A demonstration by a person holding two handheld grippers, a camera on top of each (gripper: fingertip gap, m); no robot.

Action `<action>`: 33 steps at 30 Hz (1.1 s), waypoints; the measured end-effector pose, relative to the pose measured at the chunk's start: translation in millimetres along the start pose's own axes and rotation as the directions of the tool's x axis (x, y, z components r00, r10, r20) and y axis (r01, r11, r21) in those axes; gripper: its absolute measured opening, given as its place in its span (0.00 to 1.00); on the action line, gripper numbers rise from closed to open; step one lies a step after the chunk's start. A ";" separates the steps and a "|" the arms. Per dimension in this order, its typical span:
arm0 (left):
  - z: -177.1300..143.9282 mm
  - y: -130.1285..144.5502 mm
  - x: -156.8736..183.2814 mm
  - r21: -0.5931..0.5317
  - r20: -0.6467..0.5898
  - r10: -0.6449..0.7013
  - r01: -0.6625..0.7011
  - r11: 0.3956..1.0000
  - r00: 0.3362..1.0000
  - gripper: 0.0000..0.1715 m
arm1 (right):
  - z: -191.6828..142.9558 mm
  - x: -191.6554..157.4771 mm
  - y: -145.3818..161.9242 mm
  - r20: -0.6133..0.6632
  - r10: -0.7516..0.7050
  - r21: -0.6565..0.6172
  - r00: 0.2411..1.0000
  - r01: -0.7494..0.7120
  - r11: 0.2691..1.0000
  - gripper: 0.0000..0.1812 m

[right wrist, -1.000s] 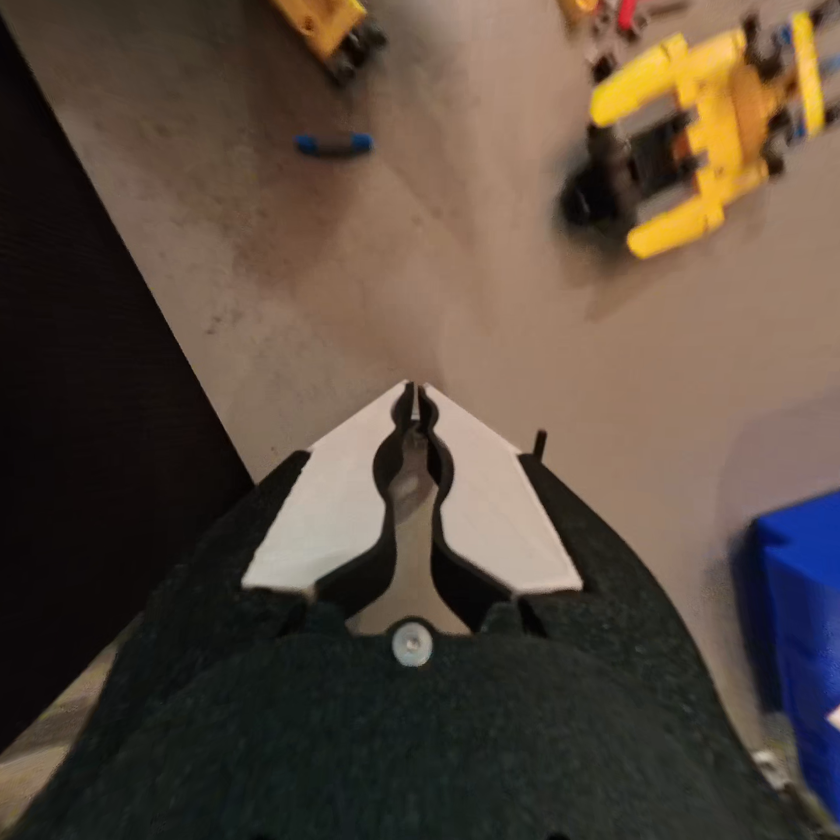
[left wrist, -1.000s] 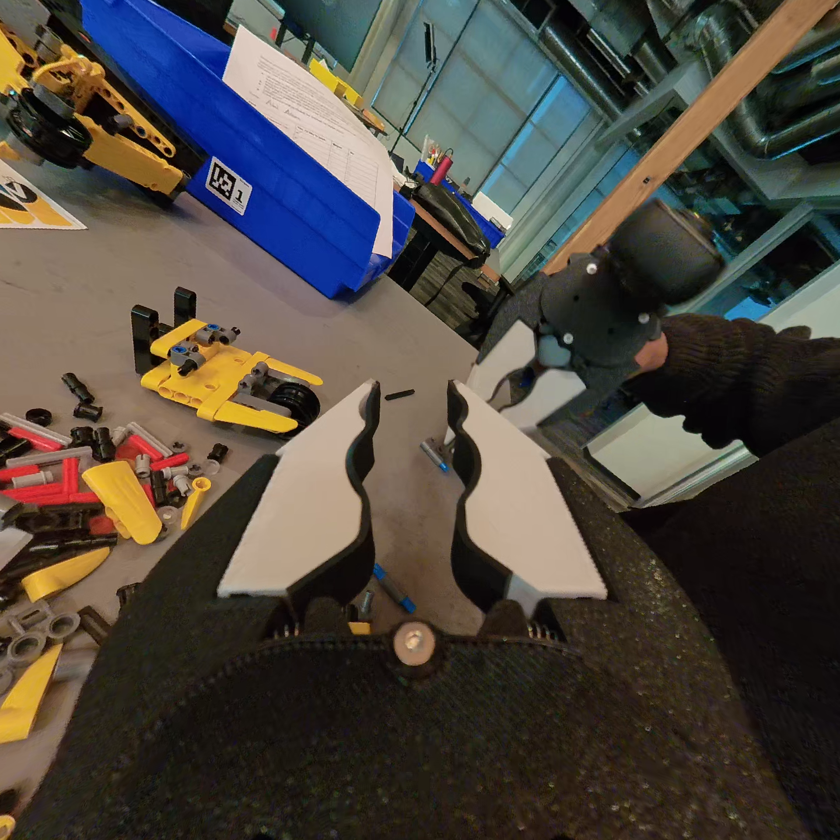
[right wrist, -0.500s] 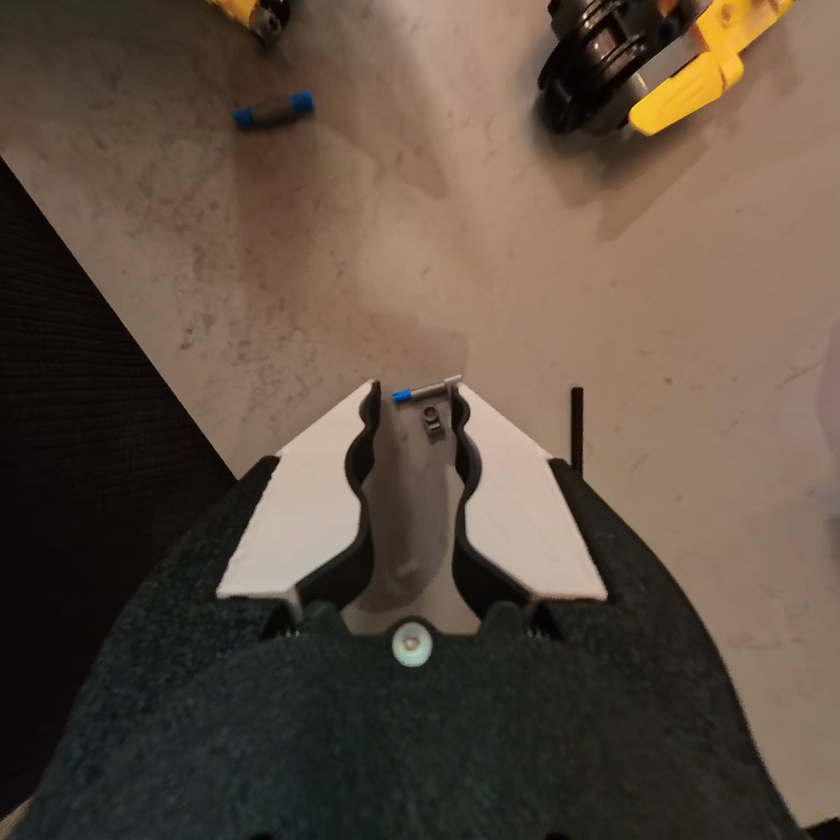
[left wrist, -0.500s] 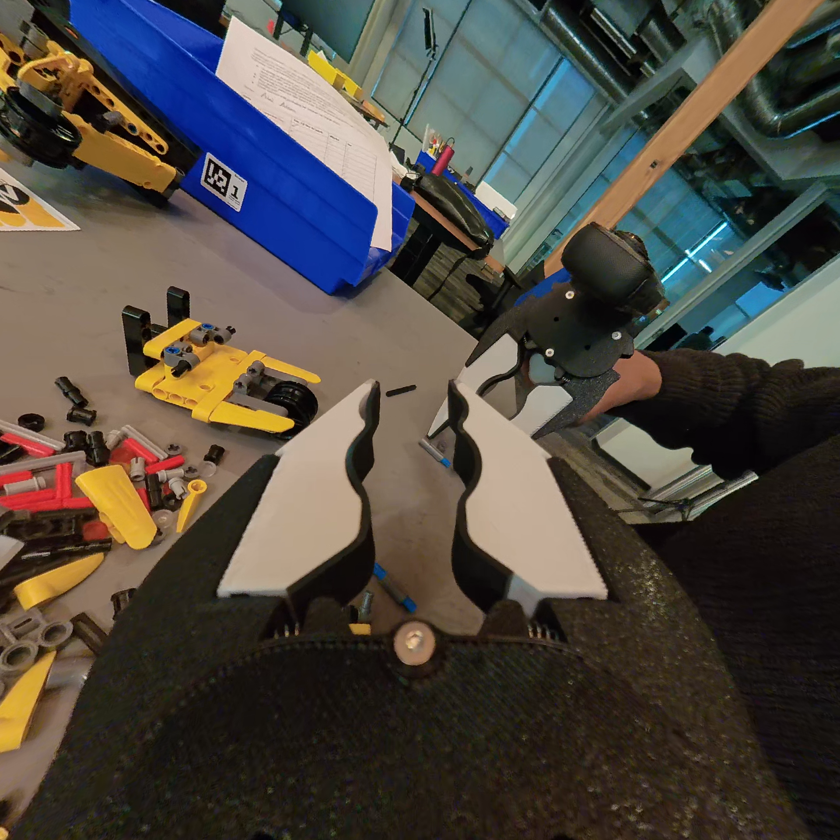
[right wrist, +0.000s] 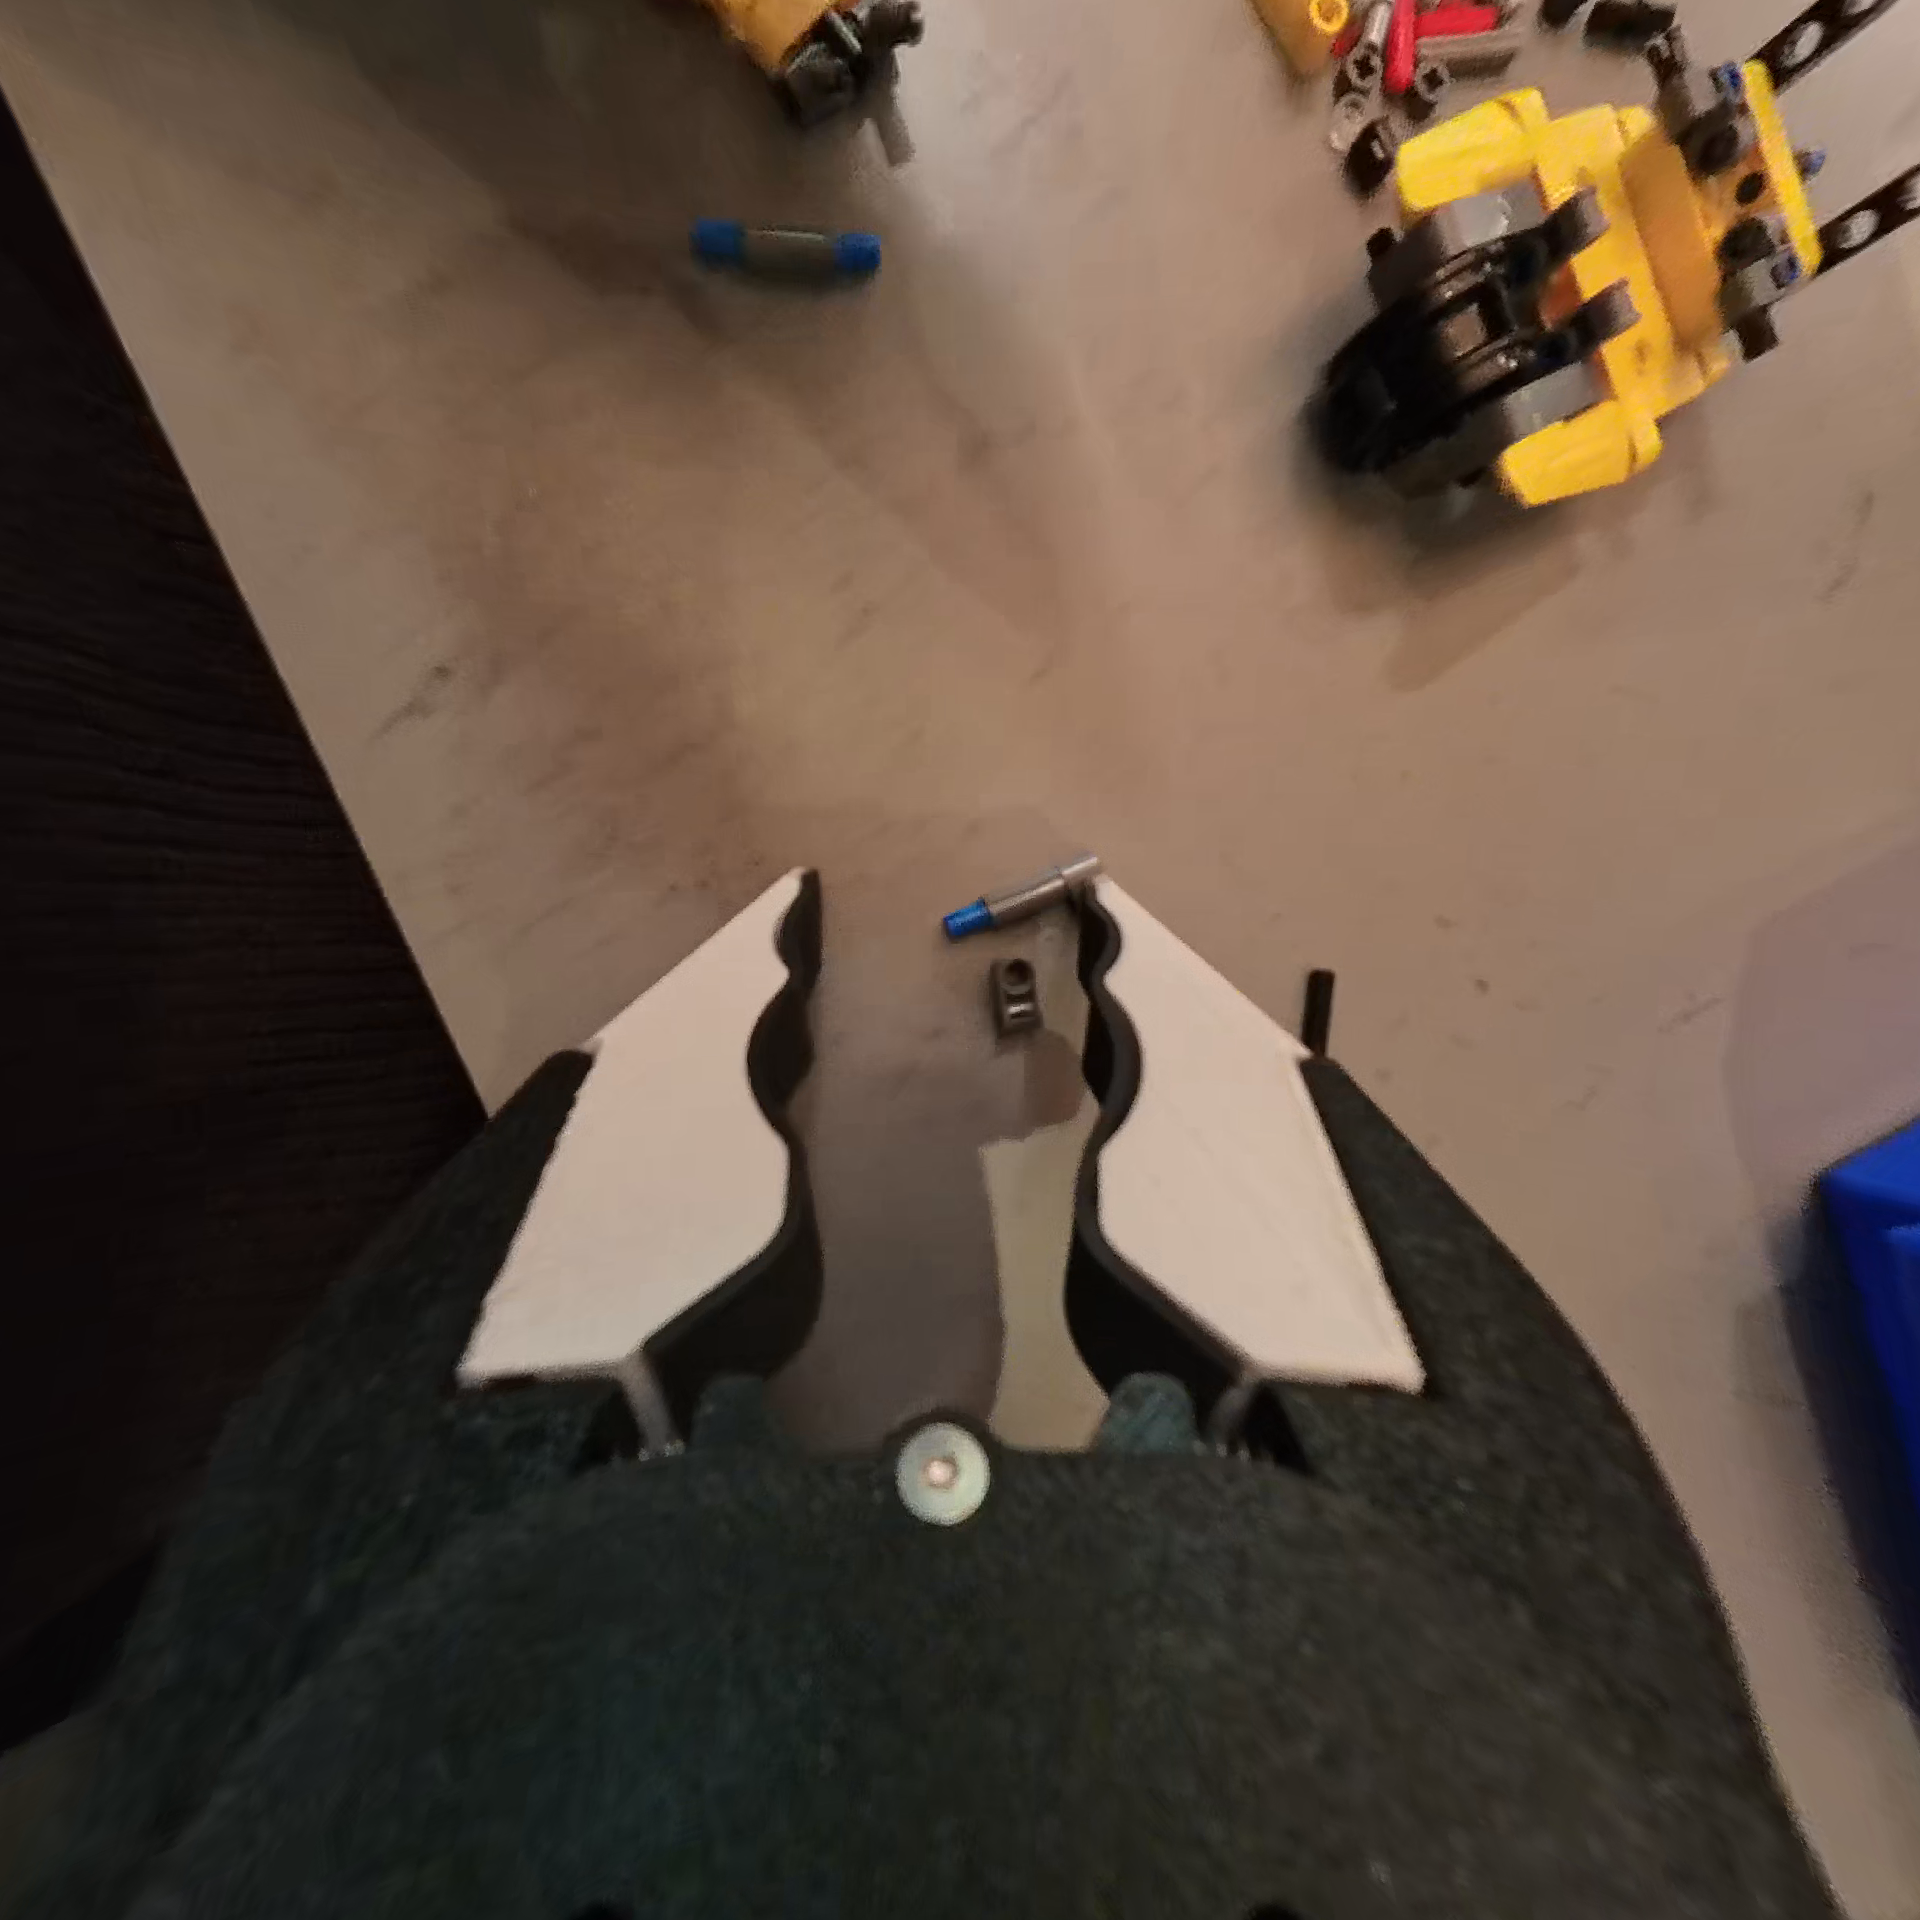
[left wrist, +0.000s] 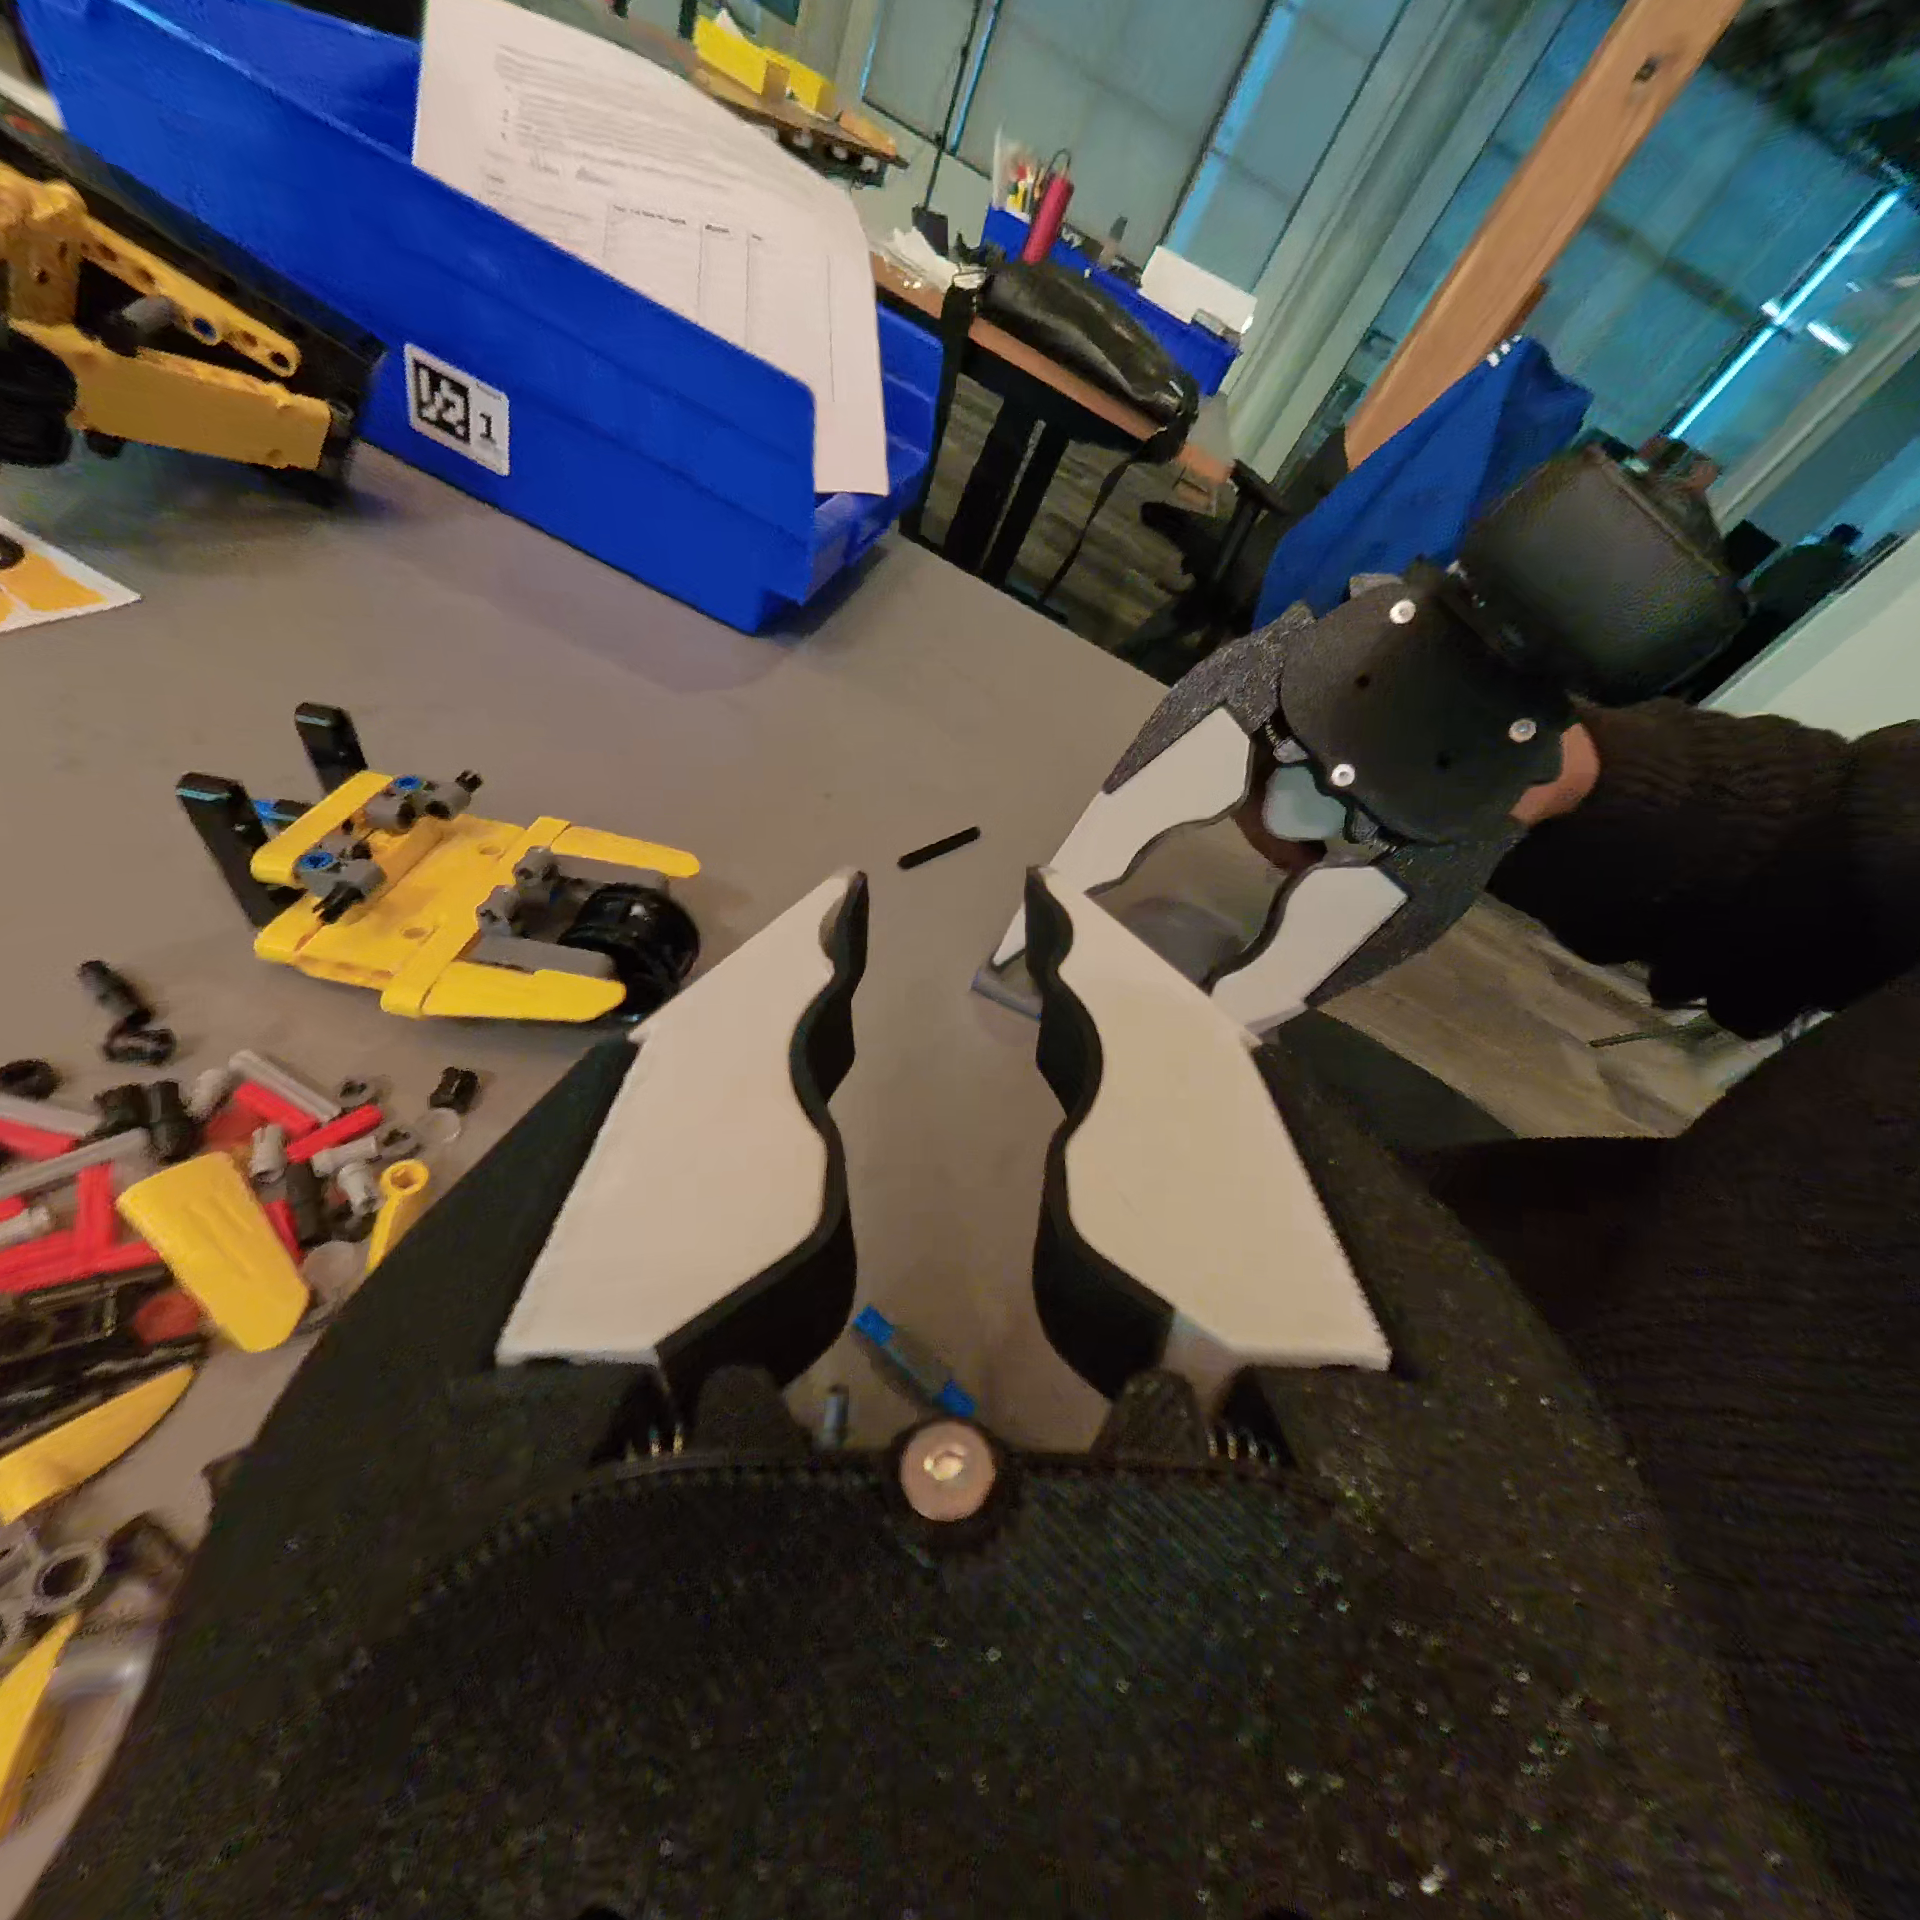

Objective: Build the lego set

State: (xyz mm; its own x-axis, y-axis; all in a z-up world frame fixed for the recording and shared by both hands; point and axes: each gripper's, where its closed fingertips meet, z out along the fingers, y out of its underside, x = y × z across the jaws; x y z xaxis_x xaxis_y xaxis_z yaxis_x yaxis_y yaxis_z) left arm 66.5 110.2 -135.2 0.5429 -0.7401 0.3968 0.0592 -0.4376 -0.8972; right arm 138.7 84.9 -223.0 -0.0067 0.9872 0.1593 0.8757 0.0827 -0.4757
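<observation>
My right gripper [right wrist: 951, 888] is open over the grey table [right wrist: 935, 571]. A grey pin with a blue tip [right wrist: 1023, 894] lies at its right fingertip. A small dark grey connector [right wrist: 1013, 997] lies on the table between the fingers. A black axle [right wrist: 1320, 1013] lies just outside the right finger. My left gripper [left wrist: 948, 899] is open and empty, held above the table [left wrist: 623, 644]. The right gripper [left wrist: 1153, 935] shows just beyond it, held by a hand in a dark sleeve. A yellow assembly with a black wheel [left wrist: 457, 914] [right wrist: 1538, 312] lies nearby.
A blue bin [left wrist: 520, 343] holding a paper sheet [left wrist: 665, 218] stands at the back. A larger yellow model [left wrist: 135, 353] sits left of it. A pile of loose red, yellow and grey parts [left wrist: 156, 1195] lies left. A blue-ended pin [right wrist: 787, 252] lies apart. Some 12 centimetres of space lies between my two pairs of fingers. The black axle [right wrist: 1320, 1013] is closer to my right gripper, around 6 centimetres from its tips; the left tips are 15 centimetres off. My left wrist view [left wrist: 916, 854] looks at it from another angle.
My right gripper has gone from almost shut to wide open and pulled back a little; the blue-tipped pin and dark connector now lie in view between its fingers. The left gripper has hardly moved.
</observation>
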 end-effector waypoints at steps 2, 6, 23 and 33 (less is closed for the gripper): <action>6.1 0.6 8.6 -0.013 -0.025 0.005 -0.005 1.000 1.000 0.16 | -0.3 -0.4 -0.5 0.004 0.012 0.037 1.000 -0.012 0.999 0.27; 28.1 26.4 27.2 -0.209 -0.080 0.065 -0.081 0.975 0.995 0.22 | -11.4 5.2 -5.9 0.078 0.122 0.202 0.989 -0.136 0.970 0.29; 82.0 94.0 22.7 -0.599 -0.083 0.397 -0.364 0.713 0.914 0.18 | -24.8 30.2 18.1 0.125 0.208 0.399 0.970 -0.241 0.885 0.29; 58.9 8.4 32.3 -0.033 0.006 0.007 -0.007 0.999 1.000 0.17 | -65.5 34.2 -21.6 0.135 0.351 0.674 0.927 -0.345 0.653 0.25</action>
State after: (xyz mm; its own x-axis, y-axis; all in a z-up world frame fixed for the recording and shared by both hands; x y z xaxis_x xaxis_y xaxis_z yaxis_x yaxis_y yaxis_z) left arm 133.9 112.7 -141.3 0.5485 -0.7401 0.3891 0.0275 -0.4491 -0.8931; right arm 151.1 107.9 -150.6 0.2358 0.9622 -0.1359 0.2487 -0.1949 -0.9488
